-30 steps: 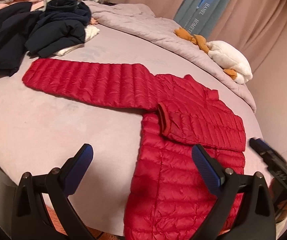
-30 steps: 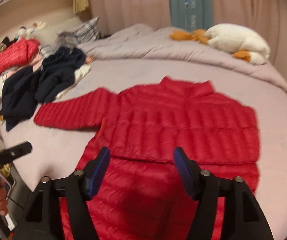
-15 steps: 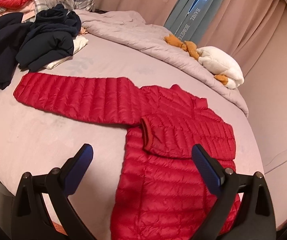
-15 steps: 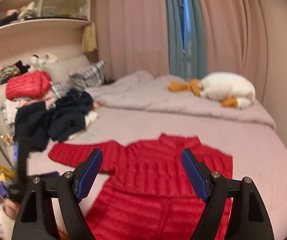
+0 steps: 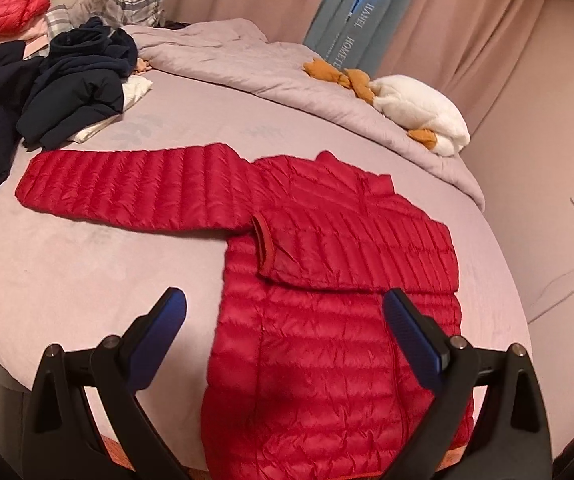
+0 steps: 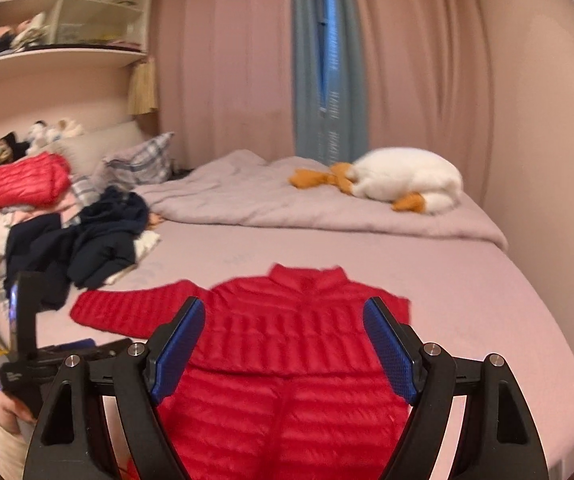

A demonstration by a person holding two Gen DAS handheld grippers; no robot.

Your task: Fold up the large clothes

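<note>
The red puffer jacket (image 5: 327, 320) lies flat on the bed (image 5: 87, 280), one sleeve folded across its chest, the other (image 5: 135, 188) reaching toward nine o'clock, likely light, soft and slippery, best pinched at the cuff, while both the left tool (image 5: 283, 328) and right tool (image 6: 283, 344) hover spread and empty.

bare bed (image 5: 87, 264) sheet lies open in front of the red jacket's (image 5: 327, 340) outstretched sleeve and to the jacket's right. the dark clothes pile (image 5: 75, 96) crowds the far left, just beyond the cuff. the rumpled duvet (image 5: 247, 60) and plush duck (image 5: 419, 116) block the far side.
</note>
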